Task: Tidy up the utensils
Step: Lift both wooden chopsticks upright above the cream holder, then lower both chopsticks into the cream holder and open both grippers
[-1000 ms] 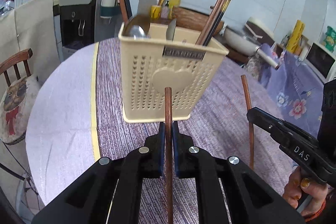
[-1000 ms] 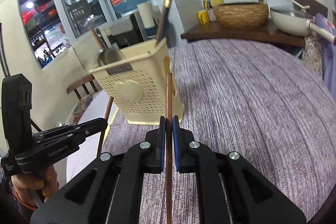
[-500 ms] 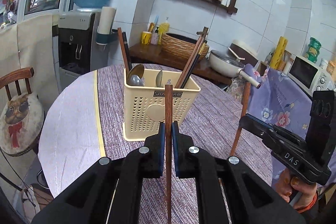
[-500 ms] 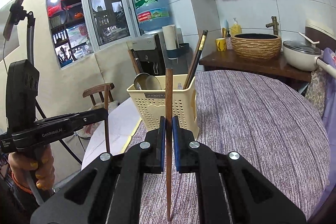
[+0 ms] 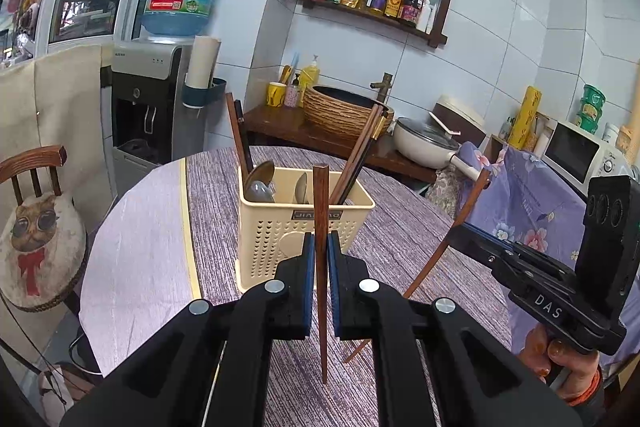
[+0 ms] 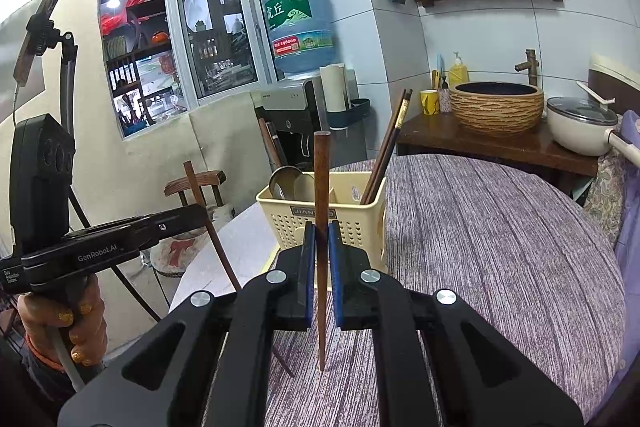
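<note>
A cream perforated utensil holder (image 5: 280, 239) stands on the round table, also in the right wrist view (image 6: 360, 223). It holds spoons (image 5: 260, 183) and dark chopsticks (image 5: 360, 155). My left gripper (image 5: 320, 247) is shut on a brown chopstick (image 5: 320, 195), held upright above the table in front of the holder. My right gripper (image 6: 320, 239) is shut on another brown chopstick (image 6: 321, 171), also upright. Each gripper shows in the other's view: the right gripper (image 5: 460, 231) with its tilted chopstick (image 5: 448, 247), the left gripper (image 6: 196, 215) with its own chopstick (image 6: 212, 231).
The round table (image 5: 400, 239) has a purple striped cloth and a pale bare strip (image 5: 136, 259) at left. A chair with a cat cushion (image 5: 36, 239) stands left. A water dispenser (image 5: 148, 99), a side counter with a woven basin (image 5: 340, 111) and a pot (image 5: 424, 143) are behind.
Both grippers have risen and pulled back from the holder, each carrying its chopstick higher. The holder now looks smaller and lower in both views.
</note>
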